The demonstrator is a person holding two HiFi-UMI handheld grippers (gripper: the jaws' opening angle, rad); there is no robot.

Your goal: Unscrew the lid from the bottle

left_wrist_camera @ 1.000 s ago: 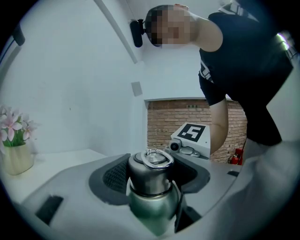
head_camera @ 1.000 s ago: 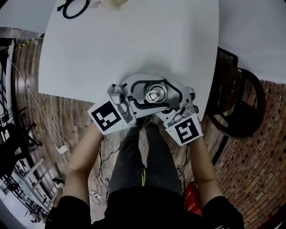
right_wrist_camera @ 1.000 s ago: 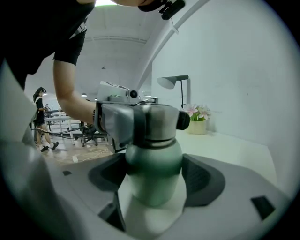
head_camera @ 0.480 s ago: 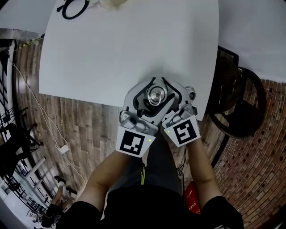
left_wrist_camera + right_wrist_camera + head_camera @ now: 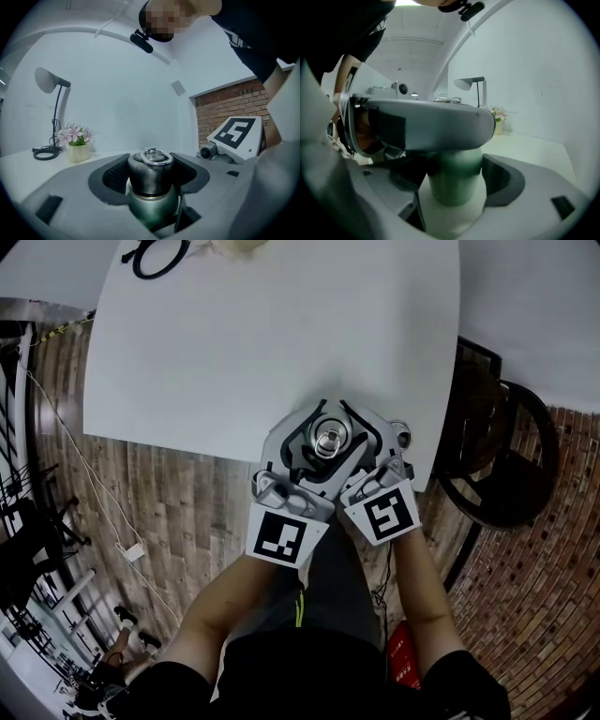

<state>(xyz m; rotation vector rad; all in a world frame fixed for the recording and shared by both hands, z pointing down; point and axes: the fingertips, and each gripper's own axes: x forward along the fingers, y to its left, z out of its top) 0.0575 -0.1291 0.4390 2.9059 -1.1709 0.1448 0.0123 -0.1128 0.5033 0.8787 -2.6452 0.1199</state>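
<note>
A green bottle (image 5: 455, 180) stands at the near edge of the white table (image 5: 234, 352). Its dark metal lid (image 5: 150, 174) has a ring on top and shows from above in the head view as the lid (image 5: 327, 441). My left gripper (image 5: 150, 161) is shut on the lid, with a black pad pressed on each side. My right gripper (image 5: 457, 173) sits lower and is shut on the green body. In the head view the left gripper (image 5: 323, 420) lies over the right one, both marker cubes pointing back at the person.
A desk lamp (image 5: 47, 79) and a small pot of pink flowers (image 5: 77, 143) stand at the table's far side. A dark round chair (image 5: 506, 456) is right of the table. Below the near edge are a brick-pattern floor and the person's legs.
My left gripper has swung round the bottle, its marker cube going from the left side to the near side. Over the last half second it barely moved. The right gripper stayed put.
</note>
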